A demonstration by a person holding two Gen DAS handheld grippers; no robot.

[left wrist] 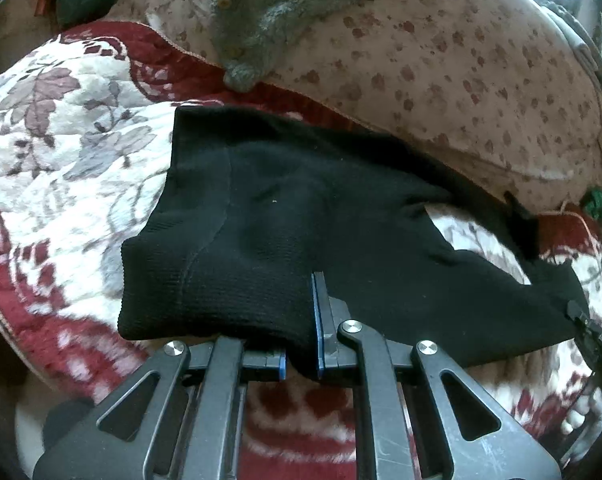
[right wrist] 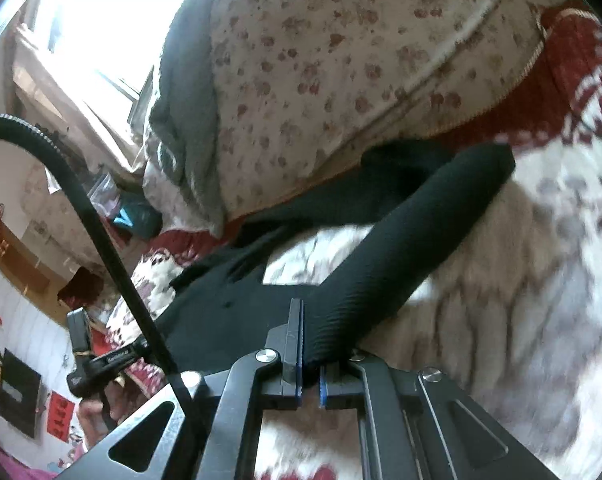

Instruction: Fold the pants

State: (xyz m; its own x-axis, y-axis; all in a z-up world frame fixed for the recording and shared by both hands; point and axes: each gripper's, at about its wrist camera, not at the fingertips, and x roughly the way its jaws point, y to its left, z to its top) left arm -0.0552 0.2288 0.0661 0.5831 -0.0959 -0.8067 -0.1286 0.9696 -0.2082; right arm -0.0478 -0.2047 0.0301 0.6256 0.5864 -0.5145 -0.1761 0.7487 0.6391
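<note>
The left gripper [left wrist: 301,344] pinches the near edge of the black pants [left wrist: 285,216] at the waist end, its blue-lined fingers [left wrist: 316,320] pressed on the cloth. The right gripper [right wrist: 309,356] is clamped on a leg cuff [right wrist: 341,328], so this ribbed tube hangs stretched toward the far end. I judge both hold the near edge in order to carry it over for a fold. The pants are a soft, fine-ribbed knit and lie on a fluffy red-and-white floral blanket [left wrist: 61,152]. Behind it rises a pale quilt [left wrist: 441,64] with small brown flowers, and on top rests a grey fleece garment [left wrist: 269,12] with buttons.
</note>
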